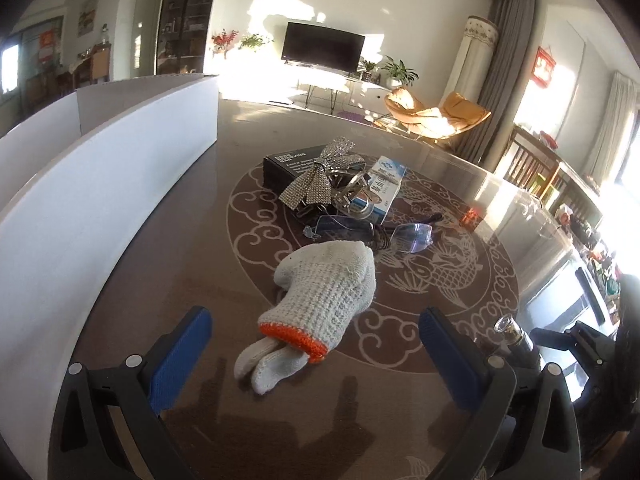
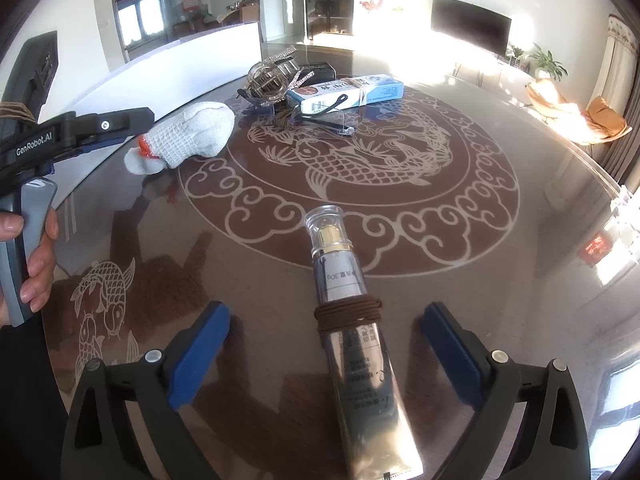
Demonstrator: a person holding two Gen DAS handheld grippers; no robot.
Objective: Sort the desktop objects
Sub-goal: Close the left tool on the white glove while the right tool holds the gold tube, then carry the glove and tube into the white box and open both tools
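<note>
Sunlight floods the white back wall (image 1: 400,8) and washes over a dark television (image 1: 322,48) on its low stand. Potted plants (image 1: 398,70) sit just beside it, orange lounge chairs (image 1: 432,114) glow near grey curtains (image 1: 500,72), and a tall dark display cabinet (image 1: 186,16) stands left. The glossy brown surface (image 1: 208,248) carries pale fish and cloud patterns.

On the table (image 2: 540,208) lies one white knit glove (image 1: 332,288) with an orange cuff, one silver cosmetic tube (image 2: 356,332) wound with brown cord, one pair of clear glasses (image 1: 372,232), one rhinestone bow (image 1: 320,176), one clear hair claw clip (image 2: 270,78), one black box (image 1: 286,164) and one blue-and-white carton (image 2: 352,90). One white partition board (image 1: 100,184) stands beside them. Two grippers are in view, the left gripper (image 1: 316,356) and the right gripper (image 2: 328,352).
</note>
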